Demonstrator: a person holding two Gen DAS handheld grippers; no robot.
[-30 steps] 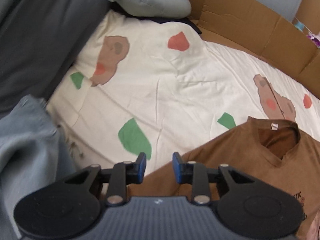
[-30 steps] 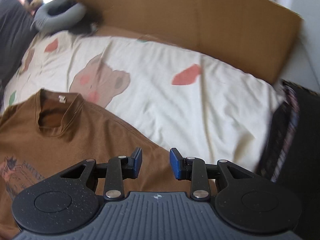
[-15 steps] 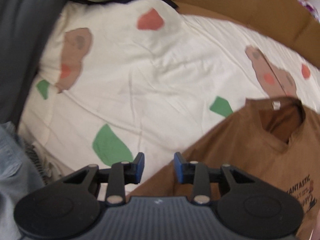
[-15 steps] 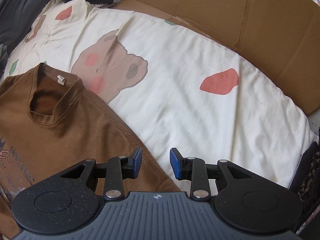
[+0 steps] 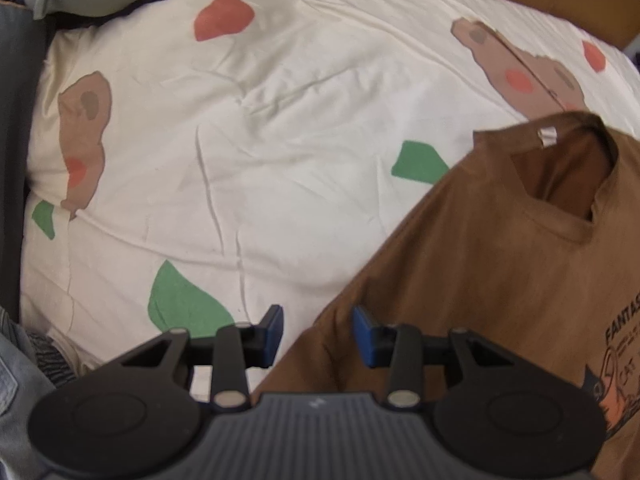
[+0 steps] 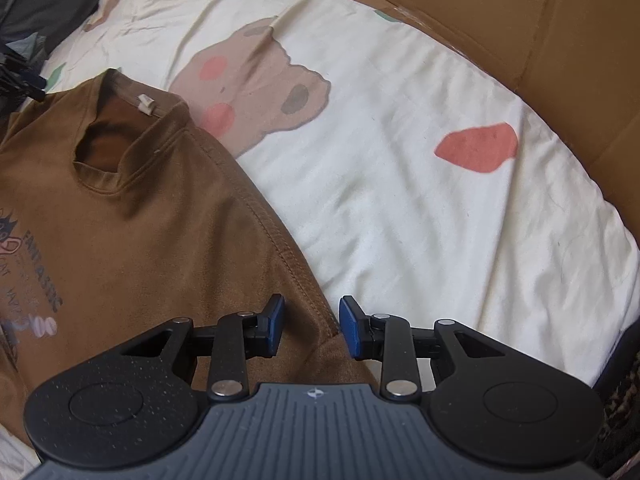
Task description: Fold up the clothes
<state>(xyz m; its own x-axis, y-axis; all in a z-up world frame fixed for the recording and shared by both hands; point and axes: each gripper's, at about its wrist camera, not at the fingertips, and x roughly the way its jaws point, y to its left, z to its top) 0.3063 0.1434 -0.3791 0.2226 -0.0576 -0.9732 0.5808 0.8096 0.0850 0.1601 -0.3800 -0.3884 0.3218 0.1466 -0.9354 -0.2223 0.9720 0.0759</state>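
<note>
Shirt: your brown shirt (image 5: 500, 280) lies flat on the quilt (image 5: 280, 120), print side up, collar pointing away from you, a white tag inside the neck.
Shirt print: dark lettering and a cartoon cat on the chest, cut off at the frame edge in both views.
Left gripper: your left gripper (image 5: 318, 334) points steeply down over the shirt's edge on that side; 1 blue pad is over the quilt, the other over brown cloth.
Left jaws: parted, and they have just been opening wider; the cloth edge sits under the gap, but the pads do not press on it.
Right gripper: your right gripper (image 6: 312, 328) hangs over the opposite edge, where the sleeve seam runs down to it.
Right jaws: apart, with the seam and hem below the gap; nothing is pinched.
Quilt: cream, printed with bears and red and green patches, wrinkled in the middle.
Cardboard: a brown wall (image 6: 520, 12) runs along the quilt's far side.
Other cloth: grey fabric (image 5: 16, 120) and denim (image 5: 12, 392) lie past the quilt's left edge.
</note>
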